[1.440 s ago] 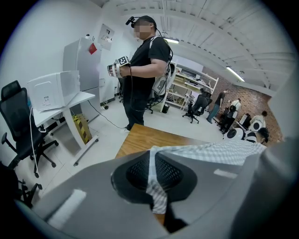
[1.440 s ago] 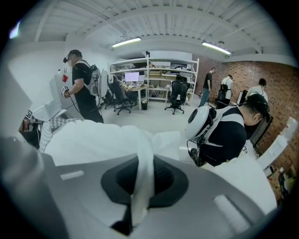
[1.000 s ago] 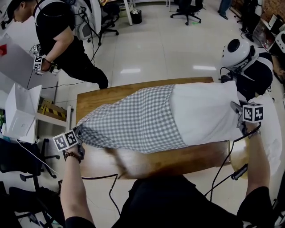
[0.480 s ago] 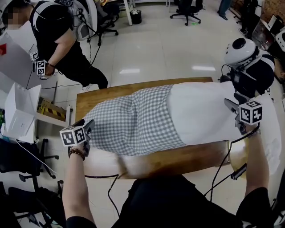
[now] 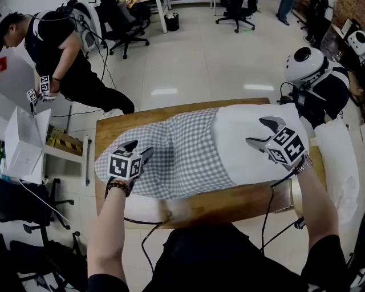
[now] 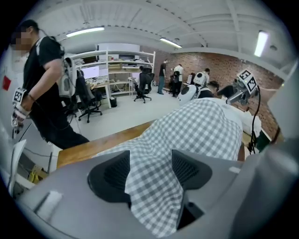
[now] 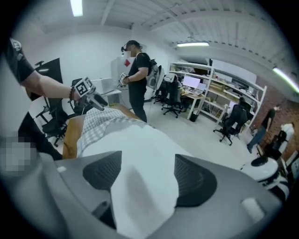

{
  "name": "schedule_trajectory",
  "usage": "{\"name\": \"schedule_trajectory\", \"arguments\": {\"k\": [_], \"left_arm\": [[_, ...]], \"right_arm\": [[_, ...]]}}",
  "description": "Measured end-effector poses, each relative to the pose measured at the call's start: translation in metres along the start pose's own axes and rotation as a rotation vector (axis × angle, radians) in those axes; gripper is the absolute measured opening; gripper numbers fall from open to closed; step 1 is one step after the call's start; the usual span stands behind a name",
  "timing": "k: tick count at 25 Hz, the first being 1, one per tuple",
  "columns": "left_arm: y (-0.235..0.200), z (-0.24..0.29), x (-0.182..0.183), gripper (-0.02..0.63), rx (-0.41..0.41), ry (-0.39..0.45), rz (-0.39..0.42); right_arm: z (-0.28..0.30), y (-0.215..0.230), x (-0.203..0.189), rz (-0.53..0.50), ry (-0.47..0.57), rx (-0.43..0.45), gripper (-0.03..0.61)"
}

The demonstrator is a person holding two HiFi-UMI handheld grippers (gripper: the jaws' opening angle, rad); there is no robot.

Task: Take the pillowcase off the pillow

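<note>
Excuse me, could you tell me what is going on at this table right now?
A person is taking a checked pillowcase off a white pillow on a wooden table. It covers only the left half. The left hand-held gripper has checked fabric between its jaws, the right hand-held gripper bare pillow; both pairs of jaws have just been opening and stand apart.

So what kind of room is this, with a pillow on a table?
Probably a robotics lab, not a bedroom: a white humanoid robot is by the wooden table, office chairs sit behind, and shelves with monitors line a wall.
</note>
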State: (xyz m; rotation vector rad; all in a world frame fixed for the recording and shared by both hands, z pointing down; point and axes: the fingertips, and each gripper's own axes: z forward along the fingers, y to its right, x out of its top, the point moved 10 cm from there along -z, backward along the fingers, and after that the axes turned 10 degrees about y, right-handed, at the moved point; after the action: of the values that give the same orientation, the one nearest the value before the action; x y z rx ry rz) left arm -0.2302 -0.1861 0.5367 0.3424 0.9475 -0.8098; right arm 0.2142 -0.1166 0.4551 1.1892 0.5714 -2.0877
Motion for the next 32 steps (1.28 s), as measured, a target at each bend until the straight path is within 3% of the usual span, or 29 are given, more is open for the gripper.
{"name": "schedule_trajectory", "arguments": {"k": [4, 8, 13, 18, 25, 32], "left_arm": [[0.033, 0.034, 0.0, 0.301, -0.067, -0.096, 0.214], [0.058, 0.056, -0.006, 0.313, -0.144, -0.257, 0.444], [0.059, 0.084, -0.027, 0.325, -0.228, -0.454, 0.643], [0.039, 0.103, -0.048, 0.332, -0.277, -0.574, 0.654], [0.014, 0.131, -0.072, 0.344, -0.344, -0.618, 0.604], [-0.006, 0.15, -0.083, 0.344, -0.366, -0.629, 0.577]], "right_arm": [[0.028, -0.029, -0.001, -0.17, -0.081, 0.132, 0.374], [0.044, -0.051, -0.004, -0.363, -0.2, 0.252, 0.374], [0.057, -0.05, -0.005, -0.469, -0.274, 0.308, 0.422], [0.069, -0.038, -0.005, -0.442, -0.317, 0.32, 0.451], [0.105, -0.028, -0.016, -0.405, -0.372, 0.33, 0.469], [0.135, -0.021, -0.022, -0.395, -0.402, 0.331, 0.447]]}}
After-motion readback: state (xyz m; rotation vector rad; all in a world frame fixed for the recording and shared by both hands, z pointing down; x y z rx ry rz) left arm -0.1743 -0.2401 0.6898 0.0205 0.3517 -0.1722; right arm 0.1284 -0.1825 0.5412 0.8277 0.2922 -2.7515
